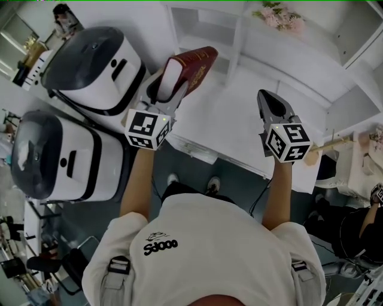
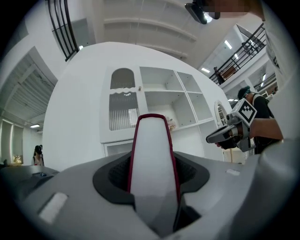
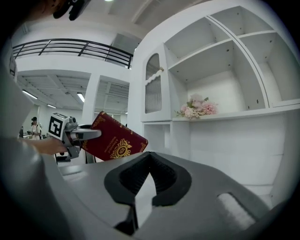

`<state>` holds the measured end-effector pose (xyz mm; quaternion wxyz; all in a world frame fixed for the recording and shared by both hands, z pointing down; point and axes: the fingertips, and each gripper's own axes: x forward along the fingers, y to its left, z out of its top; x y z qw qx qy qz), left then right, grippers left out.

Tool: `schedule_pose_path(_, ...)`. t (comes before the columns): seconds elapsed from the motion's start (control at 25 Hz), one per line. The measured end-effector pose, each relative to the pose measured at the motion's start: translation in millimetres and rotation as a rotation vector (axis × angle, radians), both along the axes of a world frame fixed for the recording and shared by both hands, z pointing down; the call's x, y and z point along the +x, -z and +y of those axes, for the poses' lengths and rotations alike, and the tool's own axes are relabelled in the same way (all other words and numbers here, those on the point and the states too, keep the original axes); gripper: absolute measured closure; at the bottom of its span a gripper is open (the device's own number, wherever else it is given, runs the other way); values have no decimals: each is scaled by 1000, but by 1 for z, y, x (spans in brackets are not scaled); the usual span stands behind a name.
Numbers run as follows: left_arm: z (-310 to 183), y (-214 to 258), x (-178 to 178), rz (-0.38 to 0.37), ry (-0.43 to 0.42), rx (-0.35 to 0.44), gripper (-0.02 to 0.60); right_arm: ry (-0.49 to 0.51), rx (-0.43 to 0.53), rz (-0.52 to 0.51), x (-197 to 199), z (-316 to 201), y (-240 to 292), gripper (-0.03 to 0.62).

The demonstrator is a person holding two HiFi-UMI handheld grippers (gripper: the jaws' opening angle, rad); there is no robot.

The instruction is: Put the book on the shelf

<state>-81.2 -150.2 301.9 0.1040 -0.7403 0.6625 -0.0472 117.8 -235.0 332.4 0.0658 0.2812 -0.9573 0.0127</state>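
**Clerk:** Head view first. What is held?

**Inspector:** The left gripper [image 1: 169, 76] is clamped on a dark red book [image 1: 192, 64]. The book points away from the person, tilted, out over the low white ledge of the shelf [image 1: 239, 42]. It hangs in the air and rests on no board. The right gripper [image 1: 269, 100] is to the right, well apart from the book, with its jaws drawn to a point. Two white machines with dark lids [image 1: 90, 66] stand on the left. Pink flowers [image 1: 280, 17] sit in a far compartment.

**Clerk:** And the left gripper view?

**Inspector:** The book's [image 2: 152, 154] white page edge, rimmed by red cover, stands upright between the jaws. Both pads press on its covers. Beyond it is the white shelf [image 2: 164, 105], with open compartments and a ribbed door at its left. The right gripper [image 2: 220, 137] shows at the right, near the shelf.

**Clerk:** The right gripper view?

**Inspector:** The right gripper's [image 3: 149, 159] jaws are pressed together at the tips, as far as the curved lens lets me judge. Nothing is between them. To the left, the left gripper [image 3: 89, 133] pinches the book [image 3: 116, 141] by its near end. The cover's gold crest faces this camera. The book is near the shelf's [image 3: 225, 84] left end and outside every compartment. The flowers [image 3: 197, 108] rest on a middle board, right of the ribbed door.
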Motion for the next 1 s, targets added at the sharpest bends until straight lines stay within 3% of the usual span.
schedule_pose_path(0.32,-58,2,-34,-129,-96,-13,342,-87,-27,15,-30,-21,-14,592)
schedule_pose_path(0.52,-108,-7,-53,-258,-207,-34,342,-199,-45,2,-54,-36,-19,592)
schedule_pose_path(1.0,-201,-44,-48,-733,-416,-16,341,-411,-92,-38,-92,-77,-36,592)
